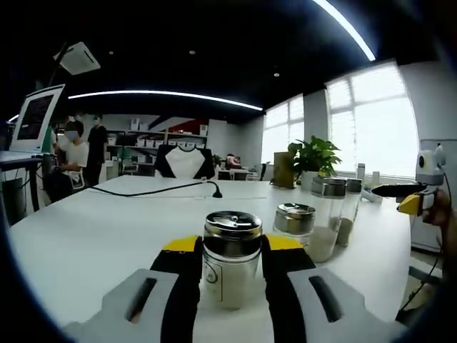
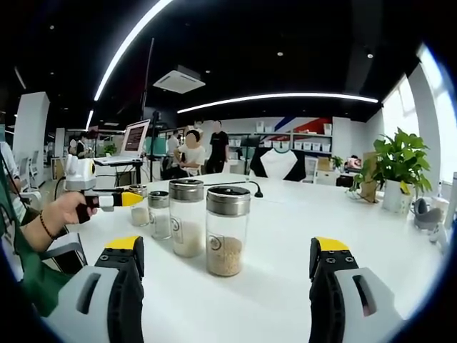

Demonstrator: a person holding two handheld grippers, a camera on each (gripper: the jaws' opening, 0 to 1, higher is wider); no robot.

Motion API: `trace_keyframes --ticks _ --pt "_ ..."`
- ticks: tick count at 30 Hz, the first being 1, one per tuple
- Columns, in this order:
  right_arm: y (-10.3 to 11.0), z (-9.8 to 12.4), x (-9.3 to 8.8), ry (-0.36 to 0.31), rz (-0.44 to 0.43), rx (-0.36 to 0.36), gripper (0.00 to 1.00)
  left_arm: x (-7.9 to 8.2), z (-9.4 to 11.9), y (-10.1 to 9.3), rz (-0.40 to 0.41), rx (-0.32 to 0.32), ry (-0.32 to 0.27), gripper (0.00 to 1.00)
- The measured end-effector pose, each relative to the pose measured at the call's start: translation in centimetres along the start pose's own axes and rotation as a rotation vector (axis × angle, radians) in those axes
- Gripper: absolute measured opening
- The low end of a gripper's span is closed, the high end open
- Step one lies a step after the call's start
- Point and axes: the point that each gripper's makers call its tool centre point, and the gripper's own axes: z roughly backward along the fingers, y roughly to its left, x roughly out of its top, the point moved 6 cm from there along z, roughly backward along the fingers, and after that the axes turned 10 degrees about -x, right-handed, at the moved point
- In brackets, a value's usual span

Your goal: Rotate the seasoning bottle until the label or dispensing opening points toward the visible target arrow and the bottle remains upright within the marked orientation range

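Three other jars (image 1: pixel 325 214) crowd just right of the seasoning bottle (image 1: pixel 231 257); left and behind it the tabletop (image 1: pixel 100 229) lies bare up to a black cable (image 1: pixel 157 190).

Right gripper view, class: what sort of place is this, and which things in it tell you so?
Most likely an open-plan office. A long white table stands under strip ceiling lights, a laptop sits on a raised stand, and shelves of white boxes line the back wall.

The left gripper view sits low and close behind a squat metal-lidded glass seasoning bottle (image 1: pixel 231 259), facing the windows. The right gripper view faces the opposite way, farther back; both share the round white table (image 2: pixel 285 236).
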Motion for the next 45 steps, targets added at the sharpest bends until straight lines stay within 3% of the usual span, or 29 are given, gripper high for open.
trace_keyframes --ticks 4,8,10,16,20,23,28,31,35,38,45 --pt "0.0 0.0 -0.1 0.003 -0.001 0.001 0.99 0.0 0.2 -0.1 -0.034 0.000 0.008 0.35" --pt "-0.1 -0.1 -0.1 0.007 -0.002 -0.002 0.99 0.4 0.8 0.2 -0.034 0.010 -0.015 0.49" --pt "-0.1 -0.1 -0.1 0.007 -0.002 -0.002 0.99 0.7 1.2 0.5 -0.041 0.005 -0.015 0.51" --pt "0.0 -0.1 -0.2 0.009 -0.001 0.000 0.99 1.9 1.8 0.1 -0.056 -0.225 -0.051 0.51" --pt "0.0 -0.1 0.0 0.006 0.001 0.001 0.99 2.4 1.9 0.5 -0.126 -0.353 -0.005 0.54" --pt "0.0 -0.1 0.0 0.007 0.002 0.001 0.99 3.1 1.7 1.4 -0.136 -0.389 -0.013 0.54" --pt "0.0 -0.1 0.1 0.007 0.002 0.001 0.99 4.2 1.3 2.7 -0.063 -0.512 -0.049 0.64" --pt "0.0 -0.1 0.1 0.010 0.004 -0.001 0.99 4.4 0.8 3.5 -0.033 -0.566 -0.024 0.65" --pt "0.0 -0.2 0.1 0.009 0.003 0.000 0.99 4.0 0.3 3.4 -0.048 -0.676 0.046 0.65" --pt "0.1 -0.2 0.1 0.012 0.005 0.002 0.99 3.8 -0.1 2.7 -0.048 -0.762 0.064 0.63" --pt "0.2 -0.3 0.2 0.012 0.008 0.004 0.99 3.0 -1.4 2.5 -0.050 -0.871 0.119 0.63"
